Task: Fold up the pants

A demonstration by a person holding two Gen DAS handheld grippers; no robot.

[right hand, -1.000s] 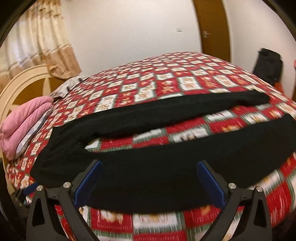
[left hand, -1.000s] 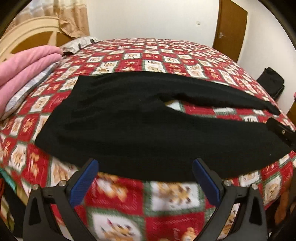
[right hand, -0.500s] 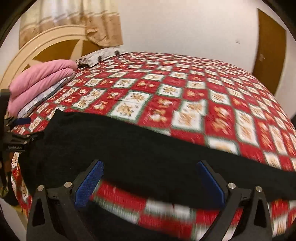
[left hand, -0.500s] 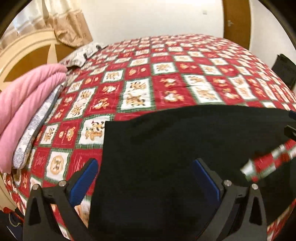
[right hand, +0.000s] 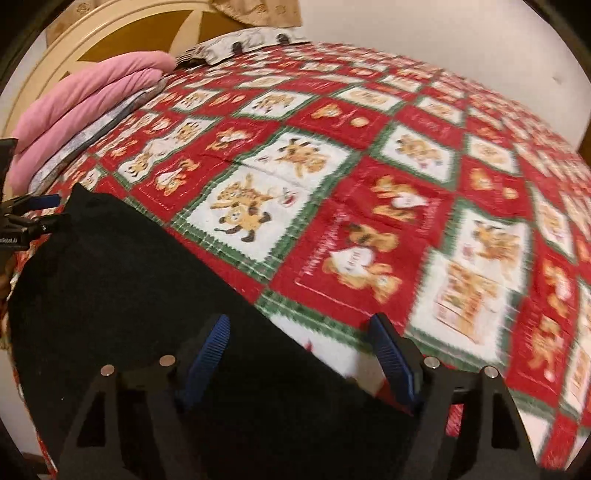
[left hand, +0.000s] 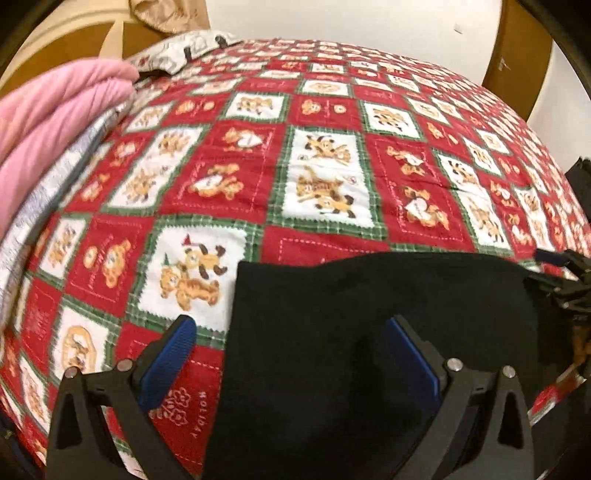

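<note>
The black pants (left hand: 369, 306) lie flat on the red patterned bedspread (left hand: 325, 177). In the left wrist view my left gripper (left hand: 291, 336) is open, low over the pants' far left corner, its left finger over the bedspread and its right finger over the cloth. In the right wrist view my right gripper (right hand: 299, 336) is open, straddling the pants' (right hand: 122, 295) far edge. The right gripper also shows in the left wrist view (left hand: 565, 280) at the pants' right end. The left gripper shows at the left edge of the right wrist view (right hand: 29, 218).
Folded pink bedding (left hand: 55, 122) and a grey patterned pillow (left hand: 181, 51) lie at the bed's head on the left, before a cream headboard (right hand: 122, 33). A brown door (left hand: 517, 48) stands at the far right. The bed's near edge drops off below the grippers.
Both grippers have moved forward and down over the pants toward the waistband end. The view has closed in from the whole spread pants to their far edge. Both stay open.
</note>
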